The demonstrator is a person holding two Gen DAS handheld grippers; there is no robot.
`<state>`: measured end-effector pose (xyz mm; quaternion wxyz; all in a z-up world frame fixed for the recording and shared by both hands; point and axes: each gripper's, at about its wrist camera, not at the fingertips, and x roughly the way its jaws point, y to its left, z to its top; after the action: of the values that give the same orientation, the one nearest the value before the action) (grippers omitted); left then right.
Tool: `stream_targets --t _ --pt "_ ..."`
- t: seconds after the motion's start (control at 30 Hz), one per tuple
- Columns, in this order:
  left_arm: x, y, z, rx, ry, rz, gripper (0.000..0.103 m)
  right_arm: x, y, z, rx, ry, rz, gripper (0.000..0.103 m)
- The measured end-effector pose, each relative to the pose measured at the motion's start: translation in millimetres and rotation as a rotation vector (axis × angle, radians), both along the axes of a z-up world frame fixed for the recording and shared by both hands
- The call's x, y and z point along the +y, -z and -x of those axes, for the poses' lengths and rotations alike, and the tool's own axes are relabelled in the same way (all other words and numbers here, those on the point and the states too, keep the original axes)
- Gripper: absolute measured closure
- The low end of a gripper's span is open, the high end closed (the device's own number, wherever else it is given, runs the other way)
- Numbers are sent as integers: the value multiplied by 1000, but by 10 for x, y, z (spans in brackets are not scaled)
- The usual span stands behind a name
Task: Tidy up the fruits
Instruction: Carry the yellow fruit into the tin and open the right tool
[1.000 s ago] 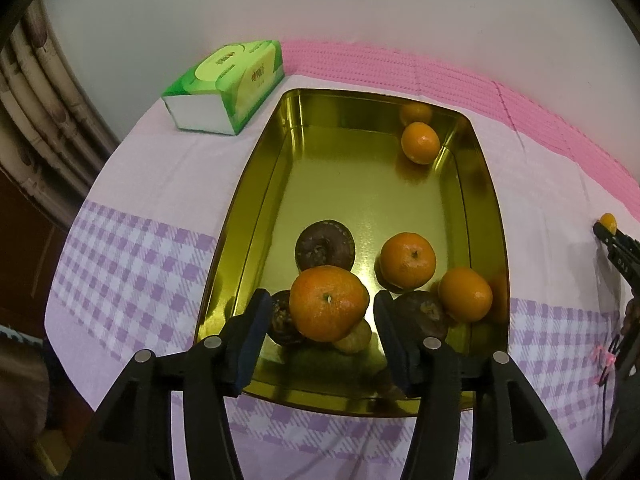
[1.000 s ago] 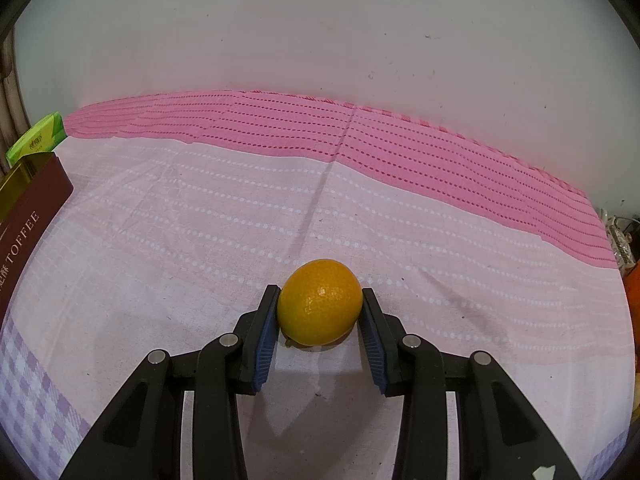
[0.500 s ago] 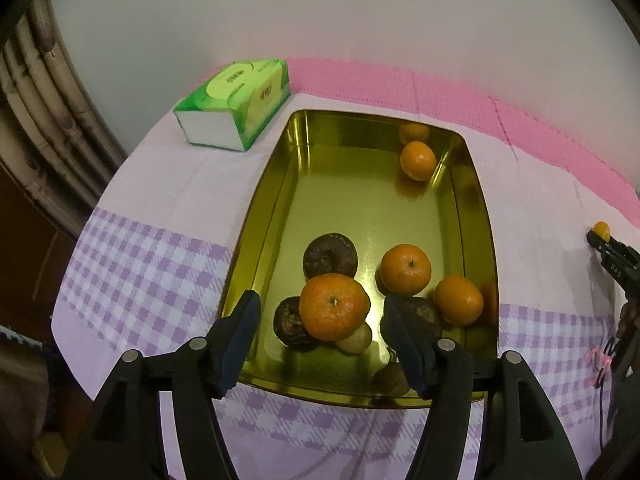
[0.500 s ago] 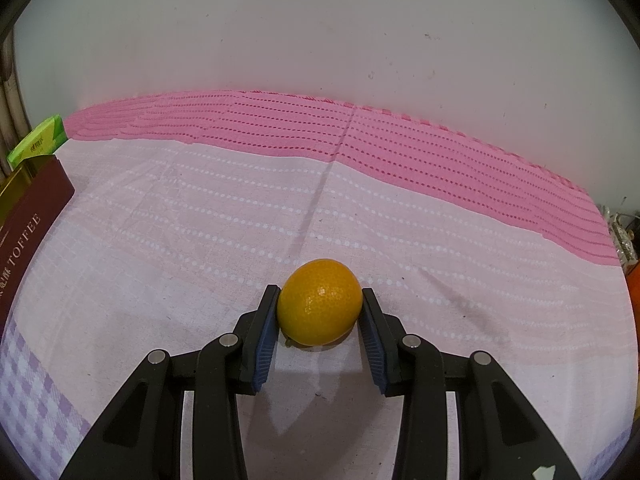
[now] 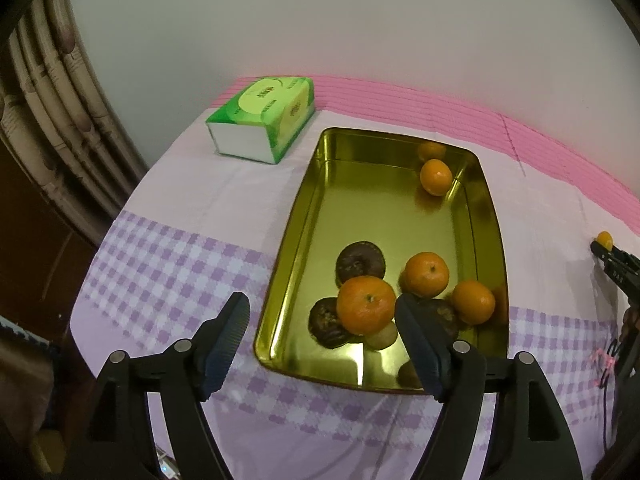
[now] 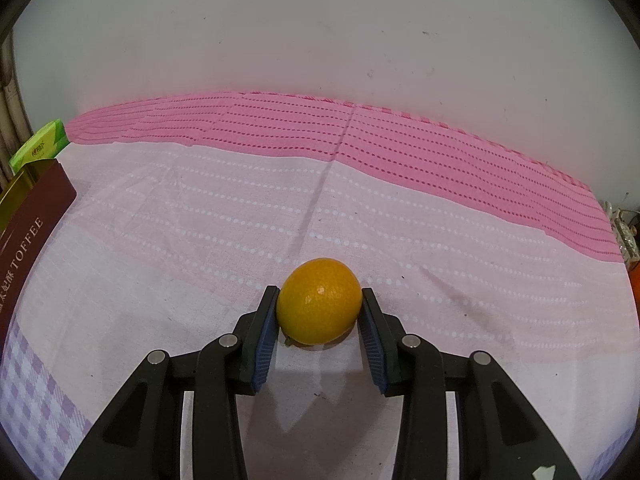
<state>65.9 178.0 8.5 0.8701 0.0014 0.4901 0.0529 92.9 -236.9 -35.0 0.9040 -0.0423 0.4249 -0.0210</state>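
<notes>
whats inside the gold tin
In the gold tin: four oranges, dark round fruits and a pale one; the pile and a finger hide the rest.

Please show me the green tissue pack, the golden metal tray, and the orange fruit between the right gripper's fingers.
Green tissue pack (image 5: 266, 98), left wrist view, top face.
Golden metal tray (image 5: 372, 196), left wrist view, bare floor.
Orange fruit (image 6: 318, 306), right wrist view, front skin.

Fruit pile (image 5: 384, 300) crowding tray's (image 5: 304, 224) near end, bare tray floor beyond
</notes>
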Motion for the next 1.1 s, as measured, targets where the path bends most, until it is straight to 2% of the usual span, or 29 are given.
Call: stream_targets --t 0.6,0.93,1.1 --pt "105 33 94 -7 -39 21 14 155 -32 15 20 -8 65 67" --pt "213 51 117 0 -75 60 12 413 -318 167 -10 -72 41 67" --pt "270 16 138 -11 -98 68 12 681 -488 225 -33 -128 8 67"
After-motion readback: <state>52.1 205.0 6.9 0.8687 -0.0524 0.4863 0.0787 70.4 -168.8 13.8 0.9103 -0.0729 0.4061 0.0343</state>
